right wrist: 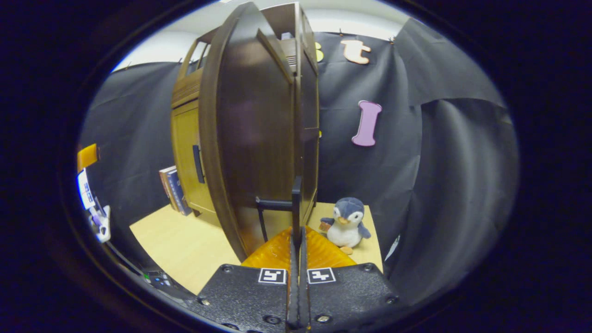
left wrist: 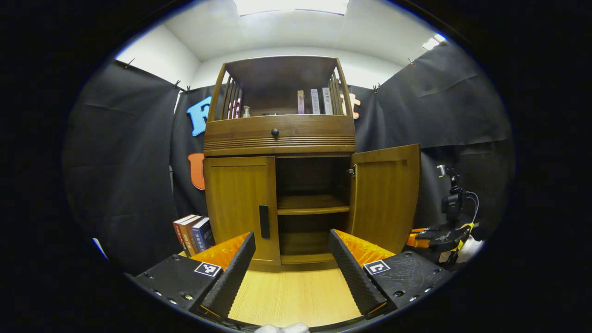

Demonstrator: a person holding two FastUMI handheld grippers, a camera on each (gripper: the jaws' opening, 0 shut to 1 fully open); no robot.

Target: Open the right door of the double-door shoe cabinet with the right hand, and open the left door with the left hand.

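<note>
- The left gripper hung with its fingers spread wide and nothing between them, low over the pale wood floor, facing the shoe cabinet.
- Each finger carried a small black-and-white square marker (a coded pattern, no readable words).
- The right gripper had its fingers pressed together on the thin black handle of the right door, which stood edge-on right before its camera.
- In the left gripper view the right door stood swung out, baring two inner shelves; the left door lay flush and closed, its black handle at the inner edge.
- The right gripper showed in the left gripper view beside that open door.
- Books stood on the floor against the cabinet's left side, spine lettering too small to read; more books stood on the open top shelf, equally unreadable.
- A plush penguin sat on the floor near the cabinet's right side.
- Black cloth hung behind everything, below white walls and a lit ceiling panel.
</note>
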